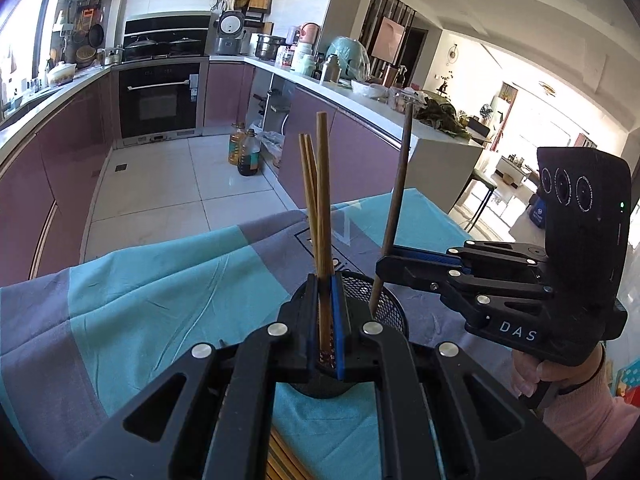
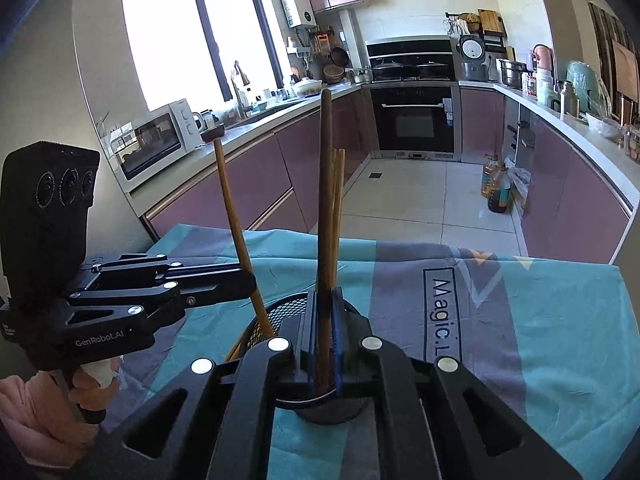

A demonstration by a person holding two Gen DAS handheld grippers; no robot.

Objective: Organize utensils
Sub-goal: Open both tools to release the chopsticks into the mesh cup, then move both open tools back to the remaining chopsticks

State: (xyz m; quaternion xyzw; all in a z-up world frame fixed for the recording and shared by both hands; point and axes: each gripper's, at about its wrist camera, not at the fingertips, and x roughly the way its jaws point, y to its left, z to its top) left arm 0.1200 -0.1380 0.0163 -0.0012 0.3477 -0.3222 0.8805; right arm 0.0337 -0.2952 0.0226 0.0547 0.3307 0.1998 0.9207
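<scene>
A black mesh holder [image 1: 390, 308] [image 2: 288, 308] stands on a teal and grey tablecloth [image 1: 160, 280] [image 2: 520, 320]. My left gripper [image 1: 324, 280] [image 2: 250, 280] is shut on a light wooden utensil [image 1: 322, 200] [image 2: 236, 220]. That utensil stands nearly upright, a dark round end on top and its lower end inside the holder. My right gripper [image 2: 325, 296] [image 1: 382, 268] is shut on a dark brown utensil handle [image 2: 326, 200] [image 1: 394, 208], whose lower end also reaches into the holder. Two thin chopsticks [image 1: 306, 176] [image 2: 339, 200] stand in the holder between them.
Several wooden sticks [image 1: 280, 460] lie on the cloth under my left gripper. The table's far edge [image 2: 360, 240] drops to a tiled floor, where oil bottles [image 1: 244, 152] stand. Purple kitchen cabinets [image 1: 60, 152] and crowded counters ring the room. A hand in a pink sleeve [image 1: 580, 408] holds the right gripper.
</scene>
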